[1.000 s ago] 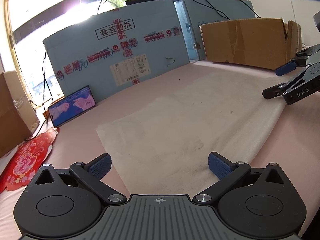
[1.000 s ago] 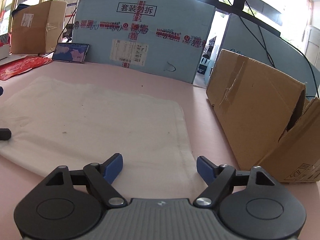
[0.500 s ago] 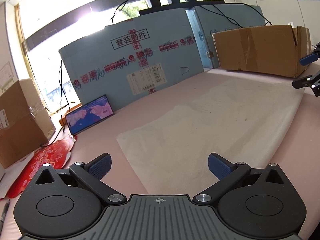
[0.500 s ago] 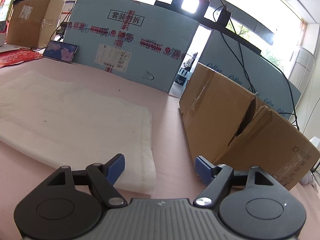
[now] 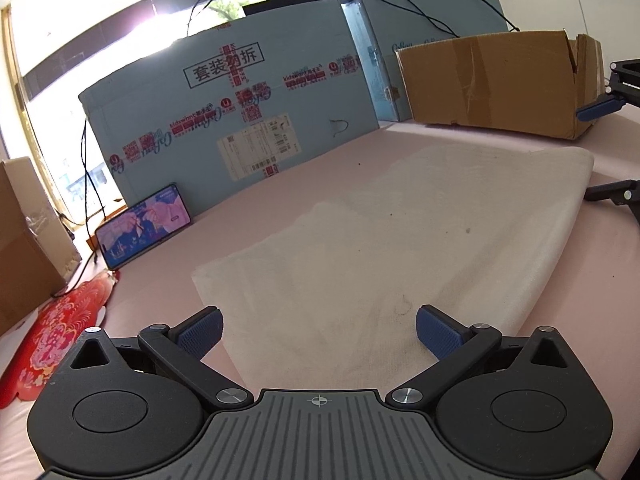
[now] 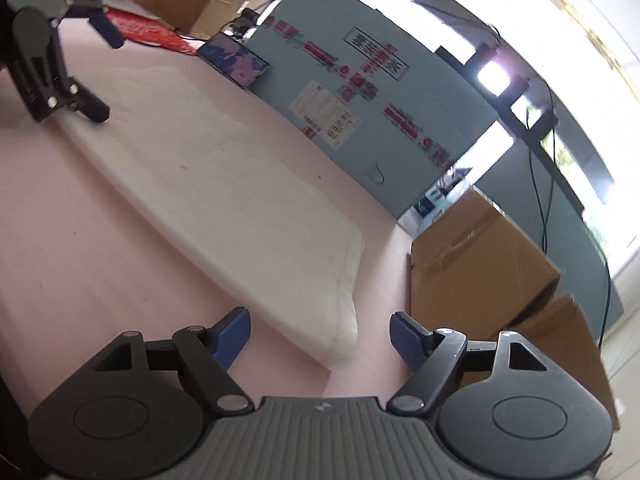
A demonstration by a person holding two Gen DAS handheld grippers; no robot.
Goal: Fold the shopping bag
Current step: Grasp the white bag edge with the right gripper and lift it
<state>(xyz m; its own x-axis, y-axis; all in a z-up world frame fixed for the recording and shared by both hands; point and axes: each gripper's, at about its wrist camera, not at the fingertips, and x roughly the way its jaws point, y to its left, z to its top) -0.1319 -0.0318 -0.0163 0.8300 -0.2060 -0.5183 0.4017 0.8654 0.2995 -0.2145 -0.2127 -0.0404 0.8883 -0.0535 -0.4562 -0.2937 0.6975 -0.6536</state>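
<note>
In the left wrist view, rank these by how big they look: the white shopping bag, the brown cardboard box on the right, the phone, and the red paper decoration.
1. white shopping bag, though nearness to the camera enlarges it
2. brown cardboard box
3. red paper decoration
4. phone
</note>
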